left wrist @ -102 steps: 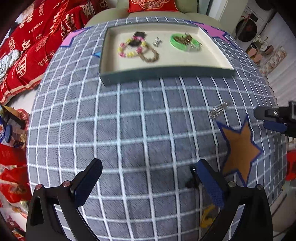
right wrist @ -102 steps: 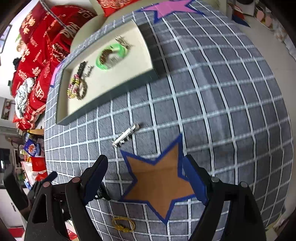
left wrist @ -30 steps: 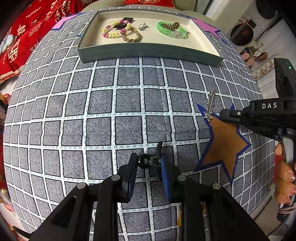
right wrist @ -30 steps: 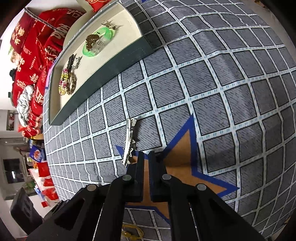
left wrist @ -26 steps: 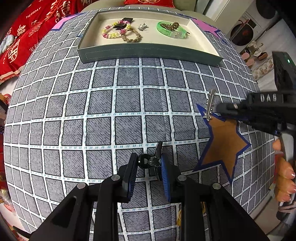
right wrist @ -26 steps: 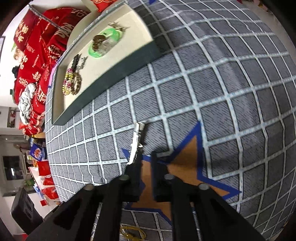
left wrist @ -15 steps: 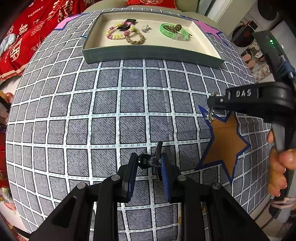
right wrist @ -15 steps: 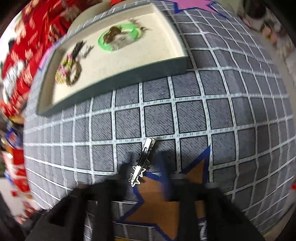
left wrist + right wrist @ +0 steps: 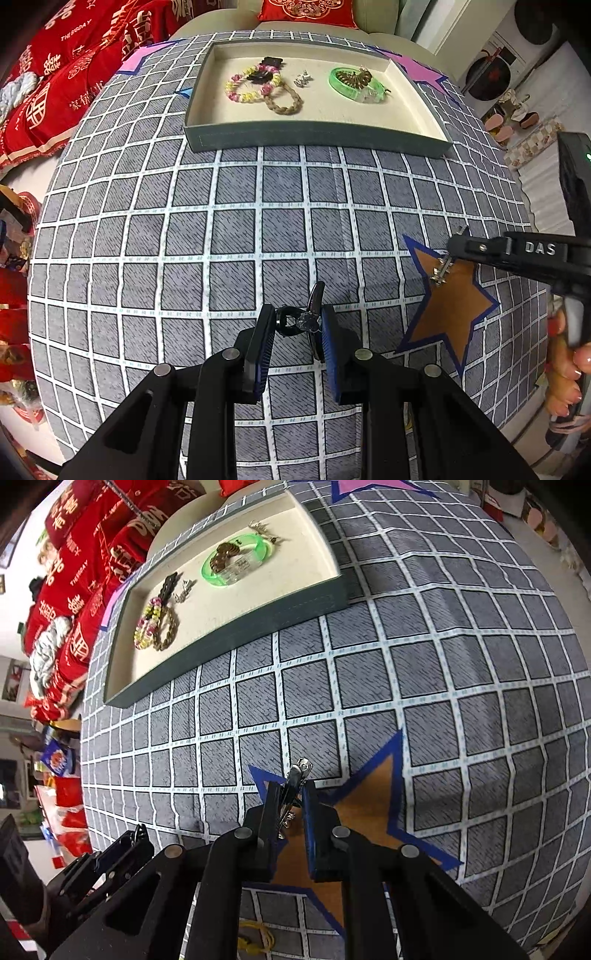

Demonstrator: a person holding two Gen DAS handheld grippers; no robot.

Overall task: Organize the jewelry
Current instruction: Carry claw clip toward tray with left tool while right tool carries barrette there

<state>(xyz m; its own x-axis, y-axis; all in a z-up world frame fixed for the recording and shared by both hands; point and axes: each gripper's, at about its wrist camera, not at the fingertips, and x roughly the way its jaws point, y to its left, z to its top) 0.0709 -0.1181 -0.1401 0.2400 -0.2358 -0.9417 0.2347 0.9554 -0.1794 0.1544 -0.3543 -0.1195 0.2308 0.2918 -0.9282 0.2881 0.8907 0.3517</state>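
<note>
My left gripper (image 9: 295, 325) is shut on a black hair clip (image 9: 308, 319) and holds it over the grey checked cloth. My right gripper (image 9: 290, 801) is shut on a silver hair clip (image 9: 295, 779), which also shows in the left wrist view (image 9: 441, 267), lifted above the orange star patch (image 9: 369, 797). The jewelry tray (image 9: 317, 133) stands at the far side, holding a beaded bracelet (image 9: 245, 86), a braided bracelet (image 9: 284, 99), a green bangle (image 9: 354, 83) and a small silver piece (image 9: 303, 78).
A yellow hair tie (image 9: 255, 941) lies on the cloth near the front edge. Red cushions (image 9: 55, 92) lie left of the table. The table drops off at the right, with a floor and shoes (image 9: 513, 118) beyond.
My right gripper closed on the silver clip and lifted it off the cloth. My left gripper stays shut on the black clip and has lifted slightly, with the tray nearer.
</note>
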